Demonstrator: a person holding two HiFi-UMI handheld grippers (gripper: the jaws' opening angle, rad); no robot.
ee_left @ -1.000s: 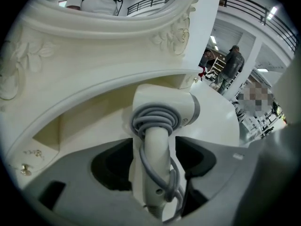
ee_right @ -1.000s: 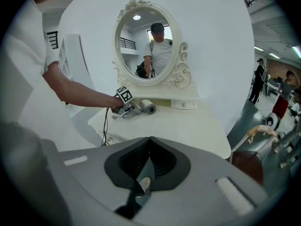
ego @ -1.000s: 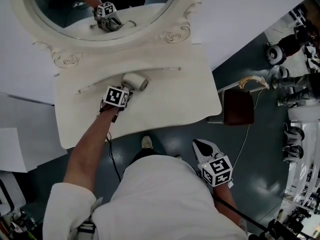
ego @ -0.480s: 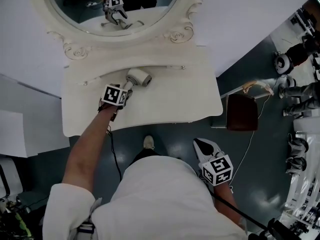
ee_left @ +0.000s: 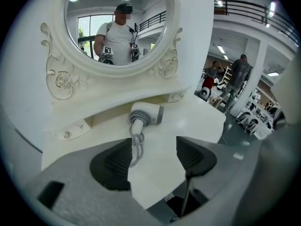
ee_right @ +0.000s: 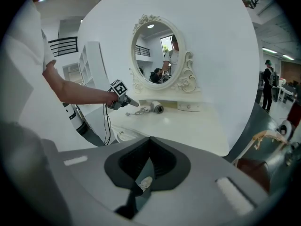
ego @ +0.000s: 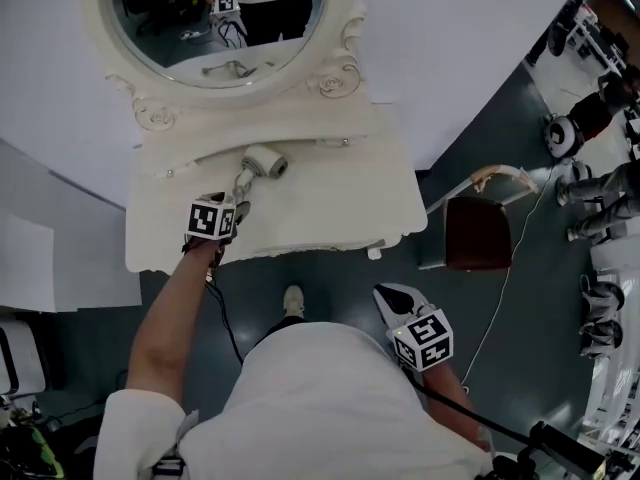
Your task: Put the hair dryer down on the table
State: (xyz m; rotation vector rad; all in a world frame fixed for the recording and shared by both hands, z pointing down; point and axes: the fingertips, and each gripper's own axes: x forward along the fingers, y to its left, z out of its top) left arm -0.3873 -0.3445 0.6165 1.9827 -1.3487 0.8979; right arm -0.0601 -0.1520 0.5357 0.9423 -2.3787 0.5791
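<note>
The white hair dryer [ego: 266, 160] lies on its side on the white dressing table [ego: 330, 203], just below the mirror, with its coiled cord [ego: 243, 180] trailing toward me. My left gripper [ego: 238, 208] hovers over the table's front left part, a short way back from the dryer, open and holding nothing. In the left gripper view the dryer [ee_left: 146, 114] and cord [ee_left: 136, 144] lie ahead of the open left gripper [ee_left: 153, 157]. My right gripper [ego: 390, 296] hangs shut and empty off the table's front right, above the floor. The right gripper view shows the dryer [ee_right: 156, 108] far off.
An oval mirror [ego: 230, 28] in an ornate frame stands at the table's back. A brown chair [ego: 477, 233] sits on the dark floor to the table's right. People and equipment stand at the far right [ego: 600, 118]. My foot [ego: 293, 301] is under the table's front edge.
My left gripper has let go of the hair dryer's handle and drawn back toward the table's front; the dryer stays lying by the mirror. The right gripper has barely moved.
</note>
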